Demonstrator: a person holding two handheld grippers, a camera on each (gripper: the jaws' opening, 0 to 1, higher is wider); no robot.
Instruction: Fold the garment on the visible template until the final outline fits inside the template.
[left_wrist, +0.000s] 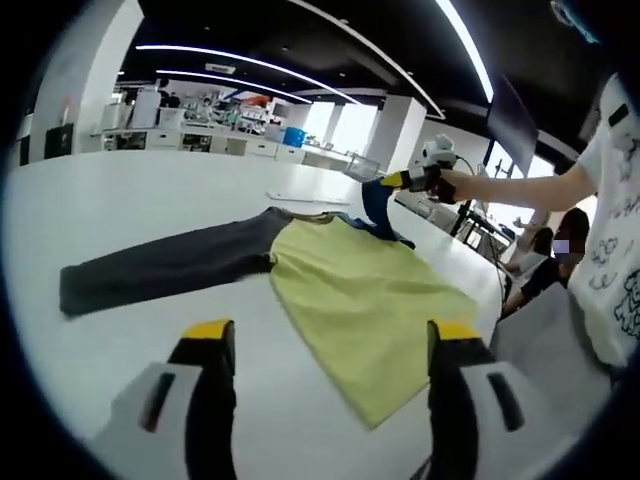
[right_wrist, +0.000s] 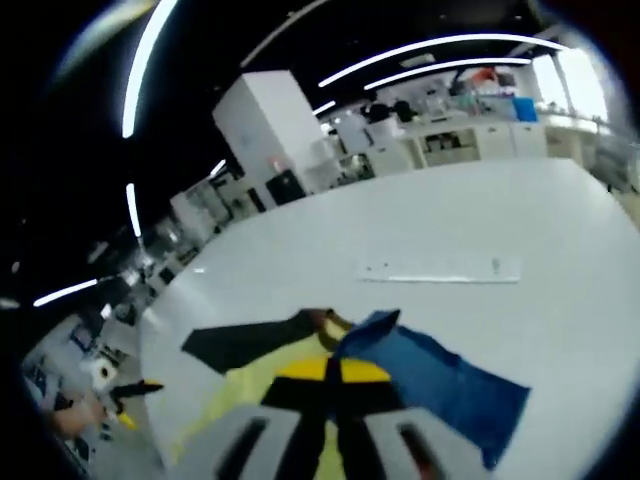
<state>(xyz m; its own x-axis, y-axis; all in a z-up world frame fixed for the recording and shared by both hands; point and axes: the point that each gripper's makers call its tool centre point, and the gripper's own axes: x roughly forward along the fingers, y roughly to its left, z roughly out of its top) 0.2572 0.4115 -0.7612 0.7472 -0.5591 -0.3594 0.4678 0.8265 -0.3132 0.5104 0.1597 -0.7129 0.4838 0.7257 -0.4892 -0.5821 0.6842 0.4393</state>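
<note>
right gripper view: right gripper (right_wrist: 330, 372) pinches the garment's (left_wrist: 370, 300) blue sleeve (right_wrist: 440, 385) — contact hidden; left gripper (left_wrist: 332, 335) gapes.

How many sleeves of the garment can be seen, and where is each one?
2. The grey sleeve lies stretched flat on the white table. The blue sleeve is lifted, pinched in the right gripper near the collar.

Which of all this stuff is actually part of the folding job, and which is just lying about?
Part of the job:
- shirt, yellow body, grey sleeve, blue sleeve
- right gripper, shut on the blue sleeve
- left gripper, open, above the table

Just lying about:
- clear strip on the table
- counters with lab gear behind
- people seated by the table
</note>
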